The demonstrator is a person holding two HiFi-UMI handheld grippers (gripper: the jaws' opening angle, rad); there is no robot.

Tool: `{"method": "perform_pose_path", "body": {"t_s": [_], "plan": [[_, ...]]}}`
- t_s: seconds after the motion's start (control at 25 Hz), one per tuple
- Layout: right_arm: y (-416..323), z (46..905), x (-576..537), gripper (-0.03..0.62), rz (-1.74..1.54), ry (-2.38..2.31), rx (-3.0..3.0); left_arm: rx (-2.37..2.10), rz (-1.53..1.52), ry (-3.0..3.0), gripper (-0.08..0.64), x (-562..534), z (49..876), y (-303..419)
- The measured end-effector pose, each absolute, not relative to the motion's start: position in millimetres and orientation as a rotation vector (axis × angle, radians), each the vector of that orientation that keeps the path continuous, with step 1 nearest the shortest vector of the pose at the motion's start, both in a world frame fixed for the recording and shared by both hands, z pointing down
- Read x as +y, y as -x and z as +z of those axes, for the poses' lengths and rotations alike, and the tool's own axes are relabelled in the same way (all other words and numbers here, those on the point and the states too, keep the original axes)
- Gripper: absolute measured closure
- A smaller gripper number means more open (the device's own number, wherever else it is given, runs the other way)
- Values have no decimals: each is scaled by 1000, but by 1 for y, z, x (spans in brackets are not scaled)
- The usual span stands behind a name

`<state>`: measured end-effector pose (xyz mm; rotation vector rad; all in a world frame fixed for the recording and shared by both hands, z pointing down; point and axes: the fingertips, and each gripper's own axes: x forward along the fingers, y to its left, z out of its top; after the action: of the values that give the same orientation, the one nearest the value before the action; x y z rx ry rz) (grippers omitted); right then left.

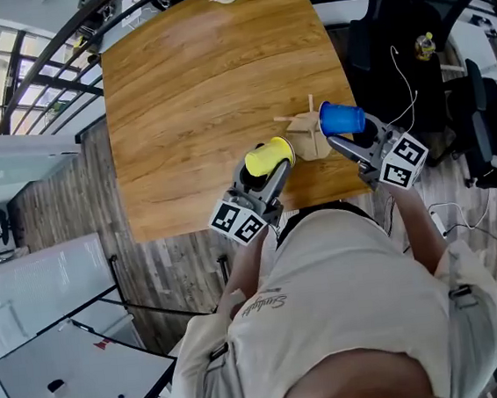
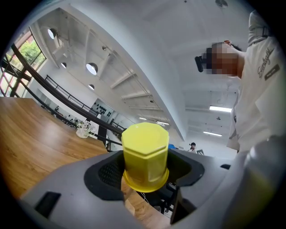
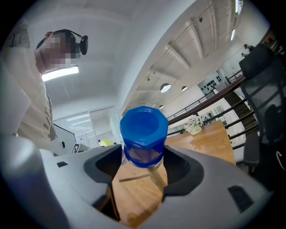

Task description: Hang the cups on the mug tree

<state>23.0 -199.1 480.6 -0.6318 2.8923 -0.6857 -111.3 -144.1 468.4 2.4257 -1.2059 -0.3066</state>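
Cup, yellow faceted plastic (image 1: 269,157): clamped near rim in left gripper (image 2: 145,171), closed base pointing away along jaws, just left of small wooden mug tree (image 1: 310,136) on wood-grain table (image 1: 184,86). Blue faceted plastic cup (image 1: 342,118), pinched likewise by right gripper (image 3: 143,166), sits nearer, apparently above a peg. Contact unclear.

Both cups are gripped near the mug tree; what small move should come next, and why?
Probably ease the right hand-held gripper toward the mug tree so the blue cup slips onto a peg: that cup sits right beside the tree, nearer than the yellow cup, and the pegs look bare.
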Motion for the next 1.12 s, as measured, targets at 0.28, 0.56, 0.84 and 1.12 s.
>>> {"method": "perform_pose_path", "body": {"t_s": [0.28,0.56,0.84,1.12], "plan": [[-30,497,-187,314,-724,681,2907,-1218,-308,-2421,259,-139,470,111],[-40,509,-179,462,-617,787,3016,-1234,-327,-2425,259,-138,469,109],[-38,511,-177,597,-579,836,3049,-1238,-299,-2451,259,-142,470,112],[-32,520,-175,597,-569,860,3093,-1229,-253,-2422,259,-154,492,120]]}}
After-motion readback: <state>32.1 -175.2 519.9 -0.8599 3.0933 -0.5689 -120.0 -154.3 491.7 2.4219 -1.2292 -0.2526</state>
